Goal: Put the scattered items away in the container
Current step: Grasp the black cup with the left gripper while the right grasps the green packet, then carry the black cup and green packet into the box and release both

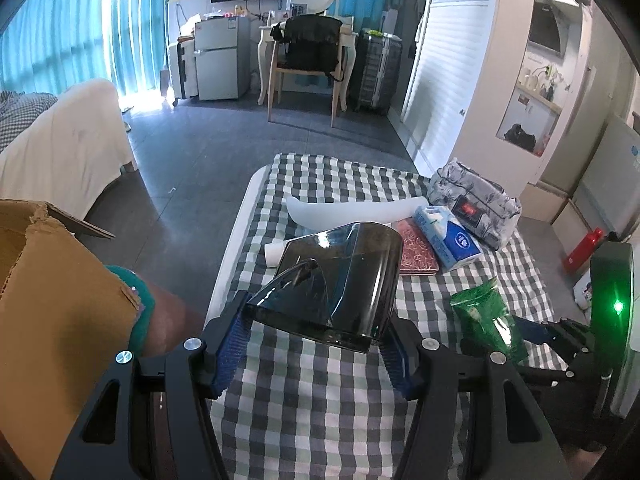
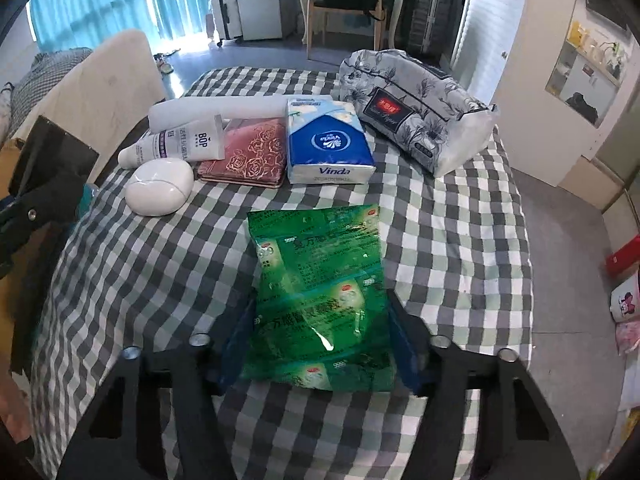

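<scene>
At far left stood the cardboard box [image 1: 52,280], flaps open — judged to be the container. Just right of it the left gripper [image 1: 316,328] pinched a dark smoked-plastic case [image 1: 340,280] between its blue pads, lifted clear of the checked tablecloth [image 1: 320,392]. Case looked rigid, glossy and probably slick; held across its width near one end, so it might pivot if the squeeze loosened.

Further right, the right gripper [image 2: 320,344] was clamped on a green medicine sachet pack [image 2: 320,288] at its near end. Soft, light film — the free end would likely sag, and the foil could slip, so a hold well in from the edge seemed safer.

Not yet tidied, at the far side of the table: white egg-shaped case [image 2: 160,192], BOP tube [image 2: 180,144], rose-embossed wallet [image 2: 248,156], Vinda tissue pack [image 2: 324,140], floral tissue bag [image 2: 416,116].
</scene>
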The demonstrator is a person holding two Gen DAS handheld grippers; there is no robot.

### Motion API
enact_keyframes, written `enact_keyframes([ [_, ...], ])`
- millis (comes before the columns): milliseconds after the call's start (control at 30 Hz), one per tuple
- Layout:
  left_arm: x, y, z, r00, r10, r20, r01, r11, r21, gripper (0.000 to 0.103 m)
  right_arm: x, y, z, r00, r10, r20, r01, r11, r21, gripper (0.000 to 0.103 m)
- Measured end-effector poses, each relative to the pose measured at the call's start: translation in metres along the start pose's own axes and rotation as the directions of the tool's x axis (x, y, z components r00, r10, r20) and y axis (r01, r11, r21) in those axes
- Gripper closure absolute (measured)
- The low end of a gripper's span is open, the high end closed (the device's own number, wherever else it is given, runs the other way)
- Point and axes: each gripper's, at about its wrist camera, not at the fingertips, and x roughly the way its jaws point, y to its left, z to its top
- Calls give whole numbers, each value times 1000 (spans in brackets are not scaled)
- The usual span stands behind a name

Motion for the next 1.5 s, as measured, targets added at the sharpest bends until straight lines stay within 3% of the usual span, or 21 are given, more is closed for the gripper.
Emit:
enact_keyframes([
  [233,-6,0,0,1000,-4,5,4,1000,-4,42,-3,1,0,1000,5,8,-5,1000,0,73],
  [533,-22,-3,0,1000,-1,25,1,1000,0,42,-22,2,1,999,8,52,-9,1000,2,75],
  [833,-74,3,-3,996,18,82,-16,1000,-18,42,-73,28,0,991,37,131,-33,999,-37,75],
  [1200,-174,64,-20,976,120,183,-103,989,-103,42,-152,110,-2,962,122,246,-81,982,-169,75],
  [1500,-232,152,-47,941,282,187,-239,945,-222,42,-183,211,5,930,248,270,-158,936,-315,75],
])
